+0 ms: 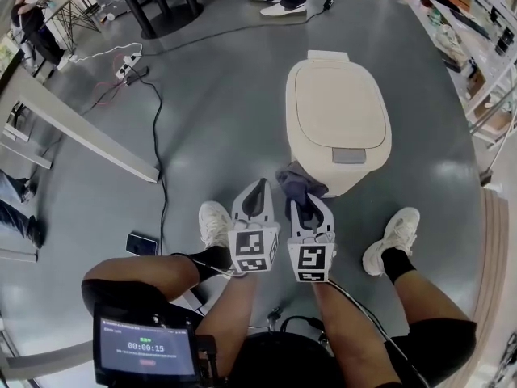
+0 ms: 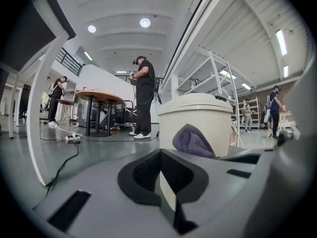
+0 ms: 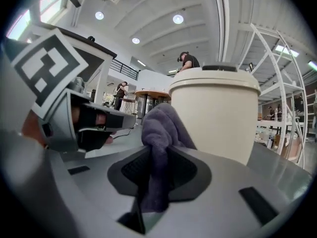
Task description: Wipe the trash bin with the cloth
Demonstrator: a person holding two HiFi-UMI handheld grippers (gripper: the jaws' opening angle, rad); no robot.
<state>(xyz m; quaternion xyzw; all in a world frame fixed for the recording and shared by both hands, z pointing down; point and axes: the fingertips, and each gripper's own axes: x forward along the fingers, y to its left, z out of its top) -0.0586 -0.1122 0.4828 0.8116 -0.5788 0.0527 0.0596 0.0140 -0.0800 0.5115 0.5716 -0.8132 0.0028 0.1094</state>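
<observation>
Trash bin: cream, lid down, standing on the grey floor directly ahead of the seated person.

Cloth (purple-grey, bunched) is pinched in the right gripper, whose jaws are closed on a fold of it. The loose end rises above the jaw tips and sits at the bin's lower front-left wall. Contact with the wall cannot be confirmed from any view, but the cloth is at least very near it.

Left gripper is just beside the right one, with its jaws drawn together, nothing between them, and pointing toward the bin.

Progress (judged): opening stage. The cloth is in hand and at the bin, and no wiped patch is distinguishable on the surface. The lid and all the walls appear left to do.

Outward: a black cable and a phone lie on the floor to the left.
</observation>
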